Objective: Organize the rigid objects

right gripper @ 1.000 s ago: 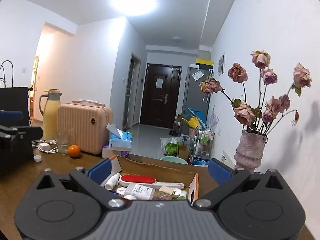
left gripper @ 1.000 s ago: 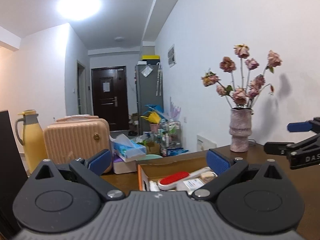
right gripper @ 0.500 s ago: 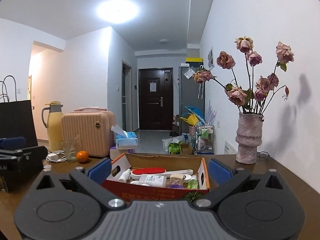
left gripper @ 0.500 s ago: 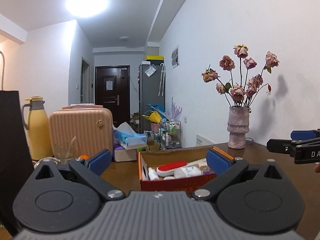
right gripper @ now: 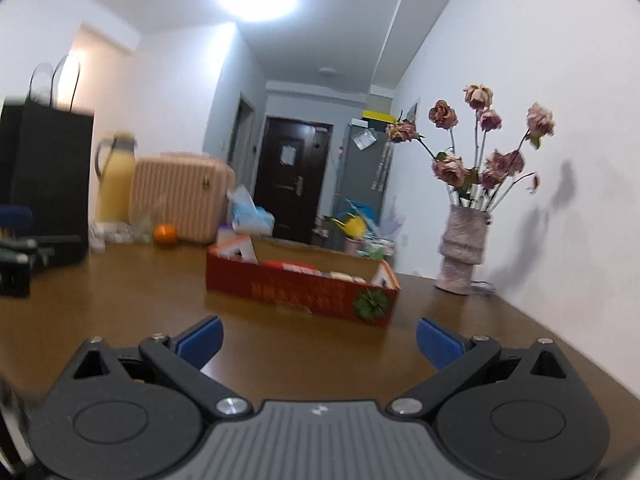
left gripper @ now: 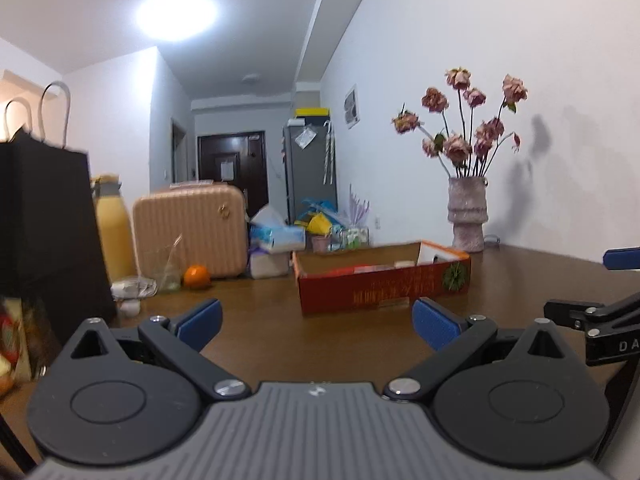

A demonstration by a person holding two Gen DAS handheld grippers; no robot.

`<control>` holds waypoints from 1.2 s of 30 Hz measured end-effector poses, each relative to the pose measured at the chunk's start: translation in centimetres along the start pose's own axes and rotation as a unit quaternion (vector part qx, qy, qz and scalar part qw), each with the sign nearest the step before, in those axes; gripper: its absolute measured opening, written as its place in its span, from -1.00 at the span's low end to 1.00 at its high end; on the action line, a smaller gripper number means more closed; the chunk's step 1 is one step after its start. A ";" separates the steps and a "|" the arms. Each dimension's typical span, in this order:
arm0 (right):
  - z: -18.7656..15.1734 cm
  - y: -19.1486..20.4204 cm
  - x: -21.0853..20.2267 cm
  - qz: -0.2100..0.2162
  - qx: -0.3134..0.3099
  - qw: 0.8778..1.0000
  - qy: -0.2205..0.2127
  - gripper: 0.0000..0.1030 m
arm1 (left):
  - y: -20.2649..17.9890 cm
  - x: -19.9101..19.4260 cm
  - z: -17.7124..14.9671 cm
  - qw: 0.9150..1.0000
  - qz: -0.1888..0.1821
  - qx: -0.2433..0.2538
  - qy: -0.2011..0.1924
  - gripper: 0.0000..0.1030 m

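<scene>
Both grippers sit low over the brown wooden table [left gripper: 260, 332], nothing held. The left gripper [left gripper: 316, 322] has its blue pads spread wide, bare table between them; the right gripper [right gripper: 318, 340] likewise, jaws wide apart and empty.

The task's things are in the red cardboard box [left gripper: 384, 286], mid-table, just ahead of both grippers. From this low angle only the tops of its contents [right gripper: 320, 271] peek over the near wall: white and reddish shapes, too small to name. An end flap stands up at either end. No loose rigid item lies on the near table; the orange [left gripper: 197, 276] and a drinking glass [left gripper: 166, 268] stand far left by the pink suitcase [left gripper: 190, 230] and yellow thermos jug [left gripper: 114, 236], and the vase of dried roses [left gripper: 467, 216] far right at the wall.

This fits two stages: items packed away in the box with the grippers backed off, or items waiting to come out and be sorted. Cannot tell which.

Either way, handling tips, as a judgement: these views are too shallow to pick a target, so come in higher and look down into the box. Keep the jaws wide going over the near wall, avoid the upright flaps, and take one item across its narrow side. The box looks light and could slide if nudged, so one gripper steadying its wall would help.
</scene>
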State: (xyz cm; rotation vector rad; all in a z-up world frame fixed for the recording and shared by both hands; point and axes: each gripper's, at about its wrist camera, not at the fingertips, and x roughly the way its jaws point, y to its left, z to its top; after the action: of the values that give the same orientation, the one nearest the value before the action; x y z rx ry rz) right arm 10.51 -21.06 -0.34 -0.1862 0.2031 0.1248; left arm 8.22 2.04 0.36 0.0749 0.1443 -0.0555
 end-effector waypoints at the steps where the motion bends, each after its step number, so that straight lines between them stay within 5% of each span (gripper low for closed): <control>1: -0.5 0.4 -0.7 -0.001 0.002 1.000 0.005 1.00 | 0.0 -0.3 -0.4 1.000 -0.010 -0.004 0.010 1.00; 4: -1.4 1.2 -2.3 -0.015 0.029 0.999 0.020 1.00 | -0.2 -1.5 -0.9 0.999 -0.047 0.005 0.018 1.00; 16: -0.6 3.8 -7.1 -0.031 0.062 0.998 -0.008 1.00 | 2.2 -5.2 -0.3 0.999 -0.037 -0.007 -0.022 1.00; 36: -0.9 3.1 -6.3 -0.019 0.086 0.996 0.012 1.00 | 1.1 -5.0 -0.5 0.998 -0.059 0.006 -0.011 1.00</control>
State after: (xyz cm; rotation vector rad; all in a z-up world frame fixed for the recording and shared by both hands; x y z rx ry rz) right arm 3.74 -18.86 -0.37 -0.0199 0.2321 0.0662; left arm 3.24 3.46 0.65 0.0773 0.1253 -0.1745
